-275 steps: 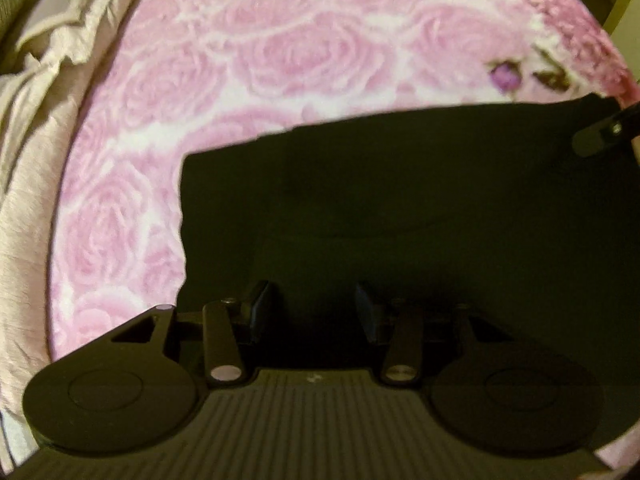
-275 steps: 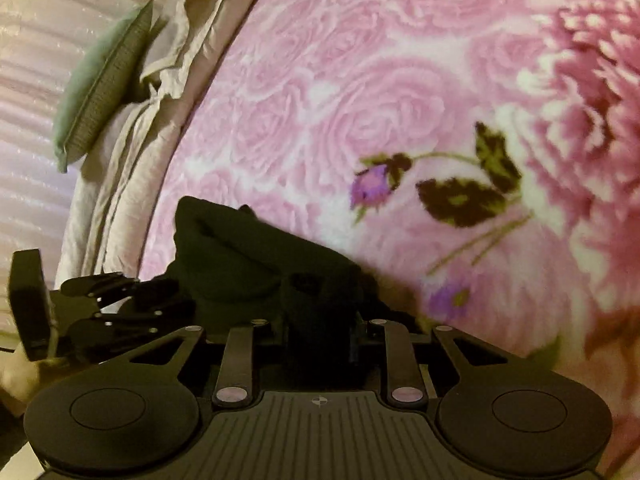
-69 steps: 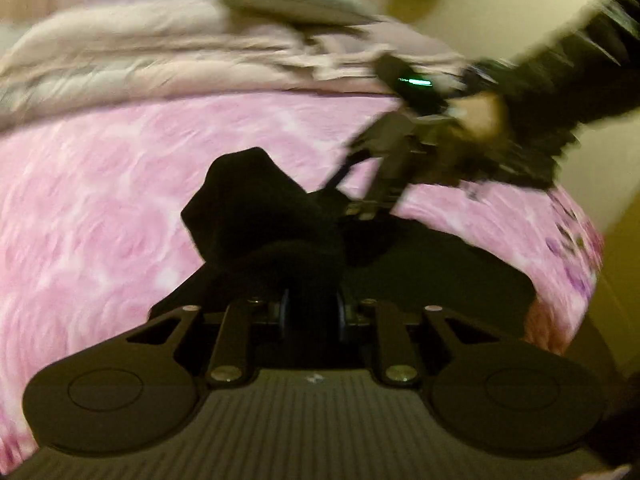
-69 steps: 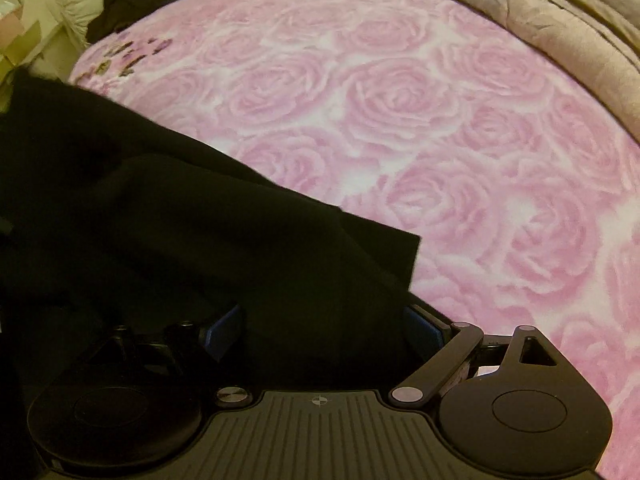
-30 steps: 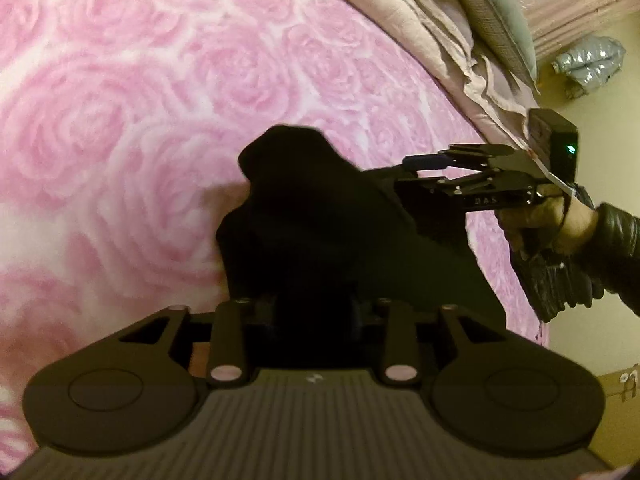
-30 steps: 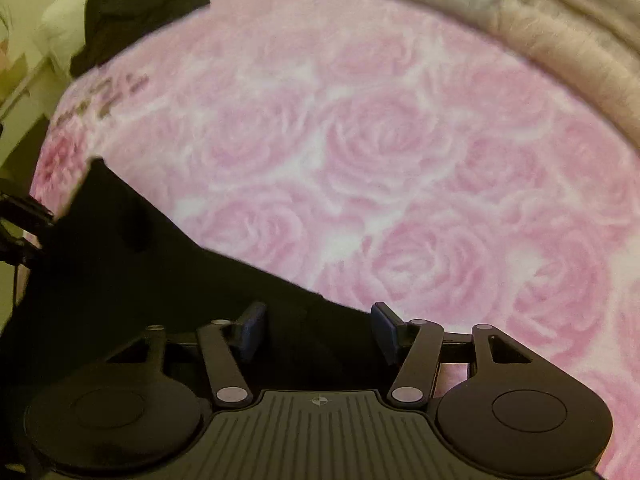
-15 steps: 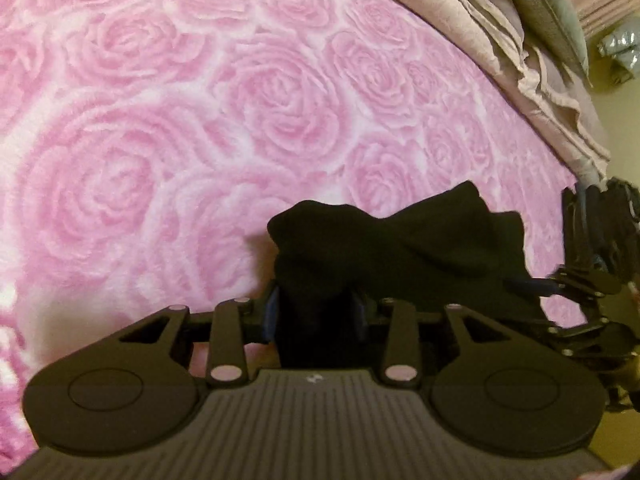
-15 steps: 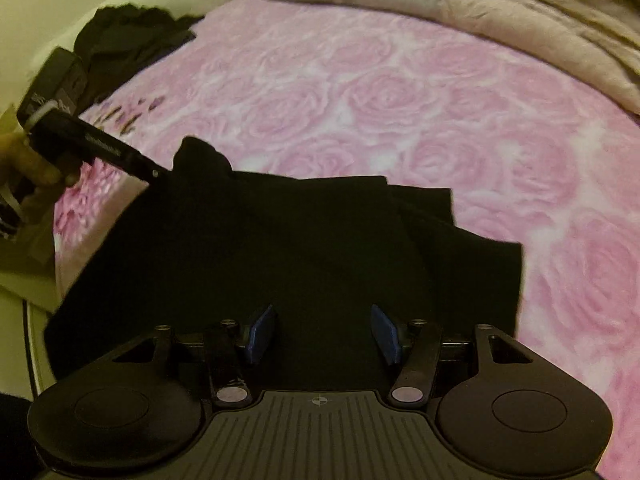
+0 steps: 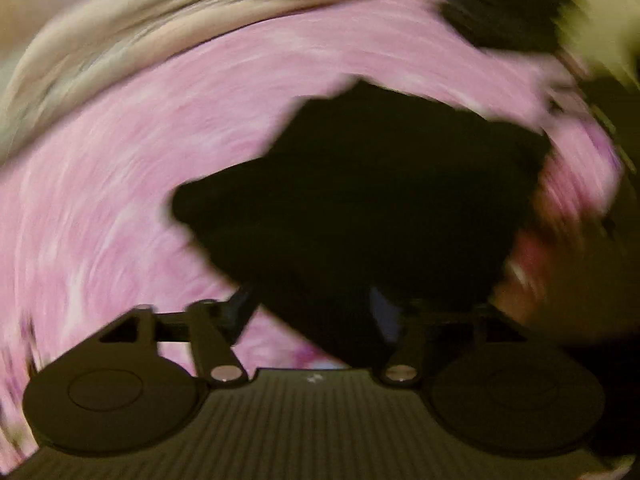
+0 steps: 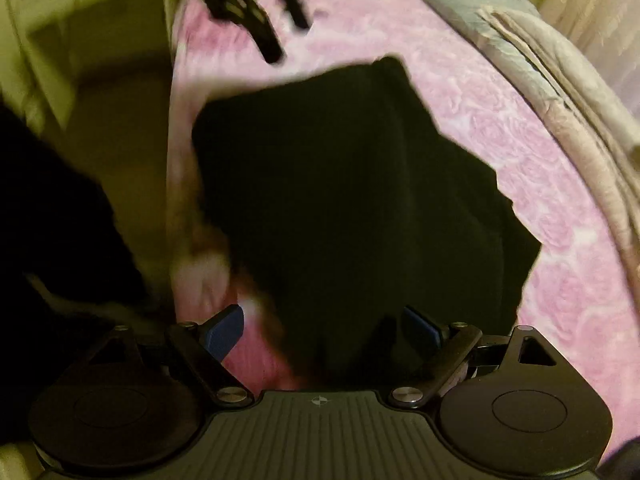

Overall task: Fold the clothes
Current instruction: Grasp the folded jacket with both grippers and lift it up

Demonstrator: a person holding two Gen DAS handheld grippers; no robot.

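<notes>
A black garment [image 10: 352, 184] lies folded on the pink rose-patterned bedspread [image 10: 520, 148], near the bed's edge. My right gripper [image 10: 324, 330] is open over its near end, fingers apart and holding nothing. In the blurred left wrist view the same black garment [image 9: 360, 184] lies ahead, and my left gripper [image 9: 312, 312] is open just above its near edge. The left gripper also shows at the top of the right wrist view [image 10: 256, 20].
Beige and grey bedding [image 10: 568, 64] is bunched along the far side of the bed. Another dark piece of clothing [image 9: 508, 4] lies at the bed's far corner. The bed edge and floor [image 10: 116, 128] are left of the garment.
My left gripper has let go of the black garment and opened, swinging fast. The garment now lies flat. My right gripper has opened wider and pulled back toward the bed's edge.
</notes>
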